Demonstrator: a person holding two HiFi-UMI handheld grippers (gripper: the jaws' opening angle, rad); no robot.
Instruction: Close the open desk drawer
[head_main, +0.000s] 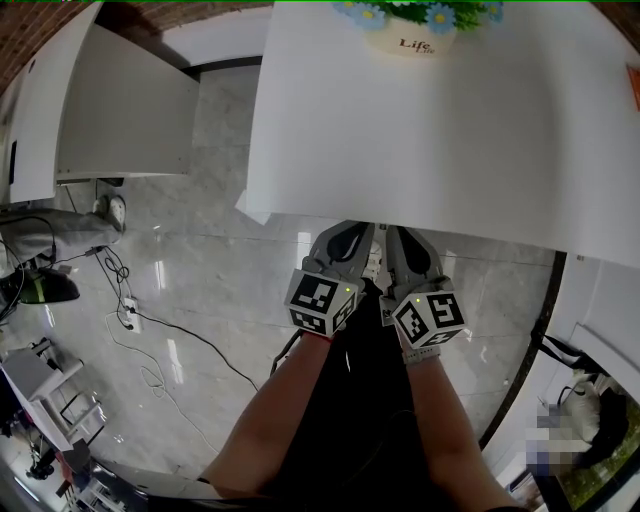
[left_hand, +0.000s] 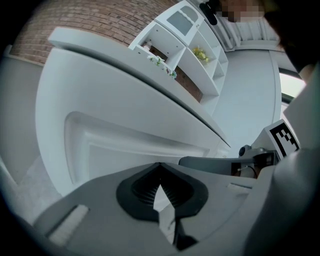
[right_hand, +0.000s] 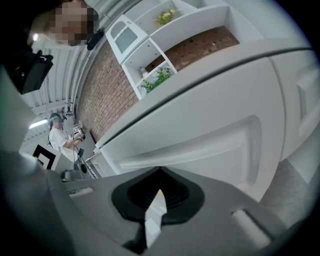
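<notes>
The white desk top (head_main: 430, 130) fills the upper part of the head view. Its drawer front (left_hand: 125, 145), white with a recessed panel (right_hand: 210, 140), stands just ahead of both grippers. My left gripper (head_main: 352, 238) and right gripper (head_main: 402, 245) sit side by side under the desk's front edge, tips hidden beneath it. In the left gripper view the left gripper (left_hand: 160, 170) has its jaws closed together, holding nothing. The right gripper (right_hand: 160, 175) is likewise shut and empty. I cannot tell whether the tips touch the drawer front.
A flower pot (head_main: 415, 25) stands at the desk's far edge. A white cabinet (head_main: 120, 110) is at the left, with a power strip (head_main: 128, 315) and cables on the tiled floor. White wall shelves (left_hand: 190, 35) and a seated person (right_hand: 55, 135) are farther off.
</notes>
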